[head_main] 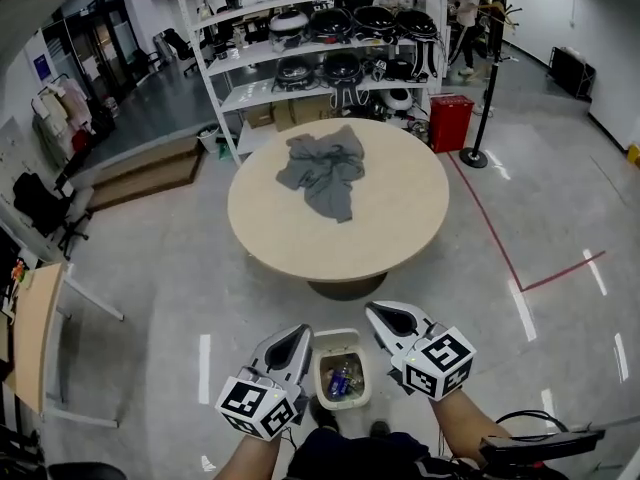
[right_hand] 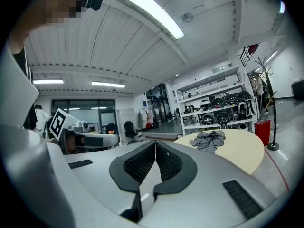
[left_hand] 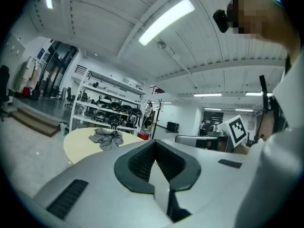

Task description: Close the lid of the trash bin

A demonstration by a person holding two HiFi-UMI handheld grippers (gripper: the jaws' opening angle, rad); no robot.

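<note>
Cream plastic trash bin (head_main: 337, 335) sat on the grey floor (head_main: 180, 298) between the left gripper (head_main: 298, 334) and the right gripper (head_main: 384, 314). It was open, with rubbish showing inside, so I think the lid was not closed yet.

From the left gripper view, its jaws were pressed together and held nothing.

From the right gripper view, those jaws were also together and held nothing.

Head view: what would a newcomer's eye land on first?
The round beige table mid-frame, with a crumpled grey cloth lying on it. Near the bottom edge, an open trash bin on the floor shows litter inside, flanked by the left gripper and right gripper, both shut and empty.
</note>
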